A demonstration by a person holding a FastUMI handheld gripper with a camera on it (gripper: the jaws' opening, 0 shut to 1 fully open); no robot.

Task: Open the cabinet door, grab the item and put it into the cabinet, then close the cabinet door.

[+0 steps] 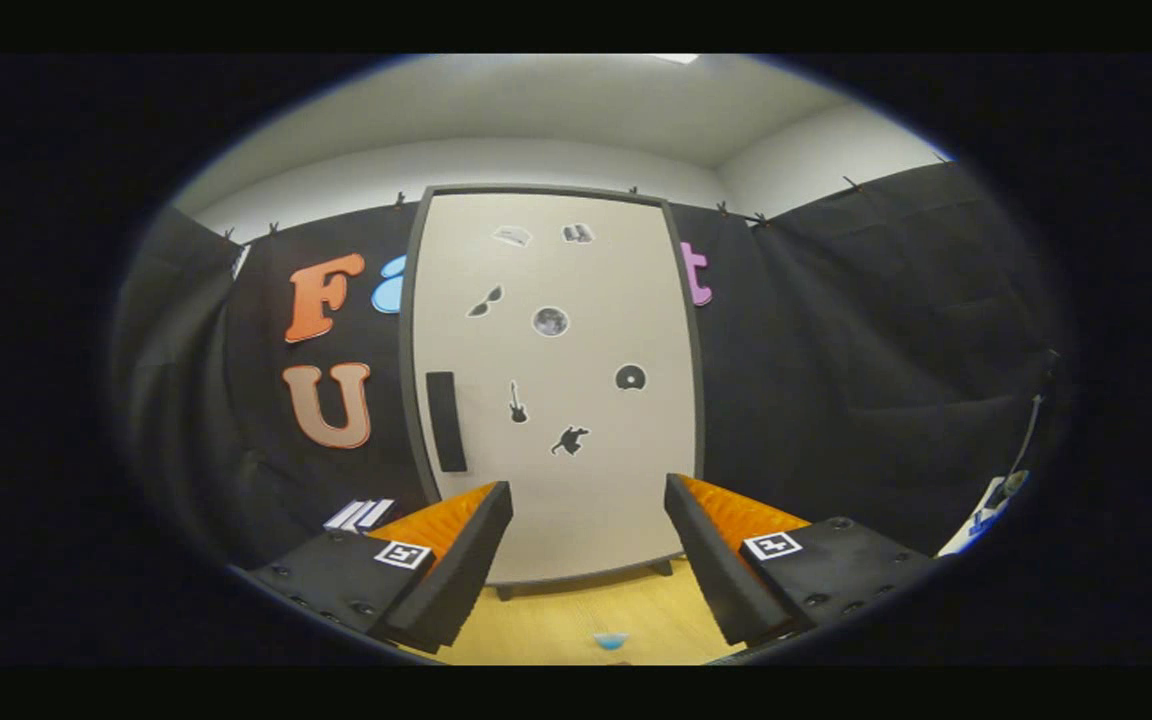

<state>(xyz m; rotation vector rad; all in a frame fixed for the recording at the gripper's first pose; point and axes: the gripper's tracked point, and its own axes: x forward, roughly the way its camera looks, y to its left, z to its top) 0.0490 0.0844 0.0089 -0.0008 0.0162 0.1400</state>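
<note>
jaws (588,560) wide, empty | cabinet (551,390) door shut, straight ahead beyond jaws, handle (445,421) ahead-left | small blue item (611,640) on counter (556,620) between jaws, low | risk: slim handle, jaws slip off; item sits near door's swing path

Black cloth walls (866,330), white ceiling (576,110), wooden floor (576,620)
</note>
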